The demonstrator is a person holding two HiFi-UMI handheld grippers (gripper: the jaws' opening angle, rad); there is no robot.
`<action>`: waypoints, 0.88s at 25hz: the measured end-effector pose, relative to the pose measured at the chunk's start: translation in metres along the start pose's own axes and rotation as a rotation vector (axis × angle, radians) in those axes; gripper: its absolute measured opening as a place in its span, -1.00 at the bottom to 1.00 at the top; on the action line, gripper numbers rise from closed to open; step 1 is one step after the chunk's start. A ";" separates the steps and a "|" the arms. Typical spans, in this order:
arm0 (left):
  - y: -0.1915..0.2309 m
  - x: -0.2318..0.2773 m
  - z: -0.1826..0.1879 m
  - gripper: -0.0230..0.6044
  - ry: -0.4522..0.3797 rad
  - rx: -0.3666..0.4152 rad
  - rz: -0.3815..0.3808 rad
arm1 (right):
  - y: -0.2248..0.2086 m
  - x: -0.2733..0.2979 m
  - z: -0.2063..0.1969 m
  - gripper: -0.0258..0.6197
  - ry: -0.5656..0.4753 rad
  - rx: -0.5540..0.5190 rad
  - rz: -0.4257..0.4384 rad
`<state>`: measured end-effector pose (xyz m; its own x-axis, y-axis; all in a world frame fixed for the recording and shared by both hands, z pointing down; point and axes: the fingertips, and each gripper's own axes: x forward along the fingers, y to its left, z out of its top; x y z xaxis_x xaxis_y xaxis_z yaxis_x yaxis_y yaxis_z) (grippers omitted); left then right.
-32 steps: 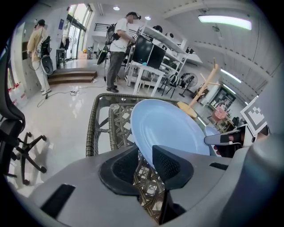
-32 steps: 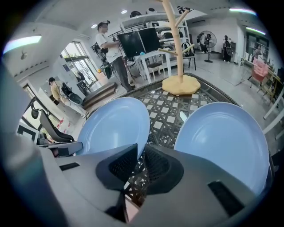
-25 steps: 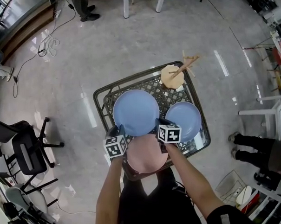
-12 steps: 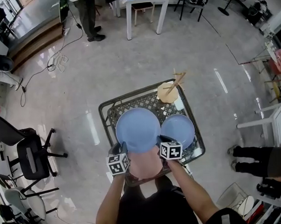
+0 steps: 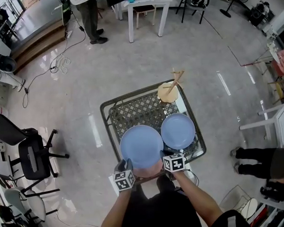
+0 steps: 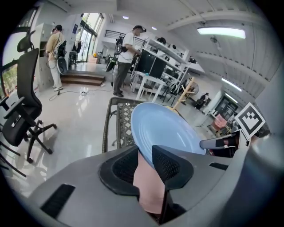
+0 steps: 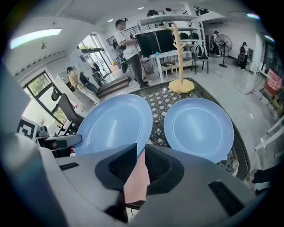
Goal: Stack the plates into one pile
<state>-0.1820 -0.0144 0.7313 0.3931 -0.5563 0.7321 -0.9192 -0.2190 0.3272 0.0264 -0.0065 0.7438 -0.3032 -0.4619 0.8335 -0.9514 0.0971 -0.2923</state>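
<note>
On the lattice-topped bench [image 5: 132,111], the large blue plate [image 5: 141,144] sits at the 6 o'clock edge, directly over the pink plate [image 5: 147,173], of which only a sliver shows beneath its near rim. The left tongs [image 5: 122,165] are clenched on the large blue plate's rim at about its 7 o'clock; in the left gripper view the rim runs between the two pads, with pink showing in the gap below. The right tongs [image 5: 164,155] have the same plate's rim between them at about its 4 o'clock, pads on it, and they are opening. The smaller blue plate [image 5: 178,130] lies flat at the bench's 3 o'clock, just beside the large one. A wooden mug tree [image 5: 168,92] stands at the 1 o'clock corner, well apart from both tongs.
</note>
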 end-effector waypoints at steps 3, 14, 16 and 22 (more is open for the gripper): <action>0.002 0.000 -0.029 -0.57 0.042 -0.011 -0.005 | -0.003 0.006 -0.026 -0.77 0.063 0.001 0.011; 0.012 0.004 -0.088 -0.57 0.125 -0.027 0.008 | -0.004 0.019 -0.085 -0.75 0.223 -0.014 0.033; 0.013 0.006 -0.093 -0.57 0.136 -0.012 0.009 | -0.005 0.022 -0.090 -0.75 0.244 -0.027 0.038; 0.014 0.016 -0.112 -0.57 0.189 0.013 0.043 | -0.010 0.027 -0.104 -0.75 0.288 -0.031 0.037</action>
<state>-0.1867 0.0637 0.8144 0.3495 -0.4049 0.8449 -0.9350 -0.2095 0.2863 0.0224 0.0714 0.8184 -0.3365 -0.1884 0.9227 -0.9392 0.1383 -0.3143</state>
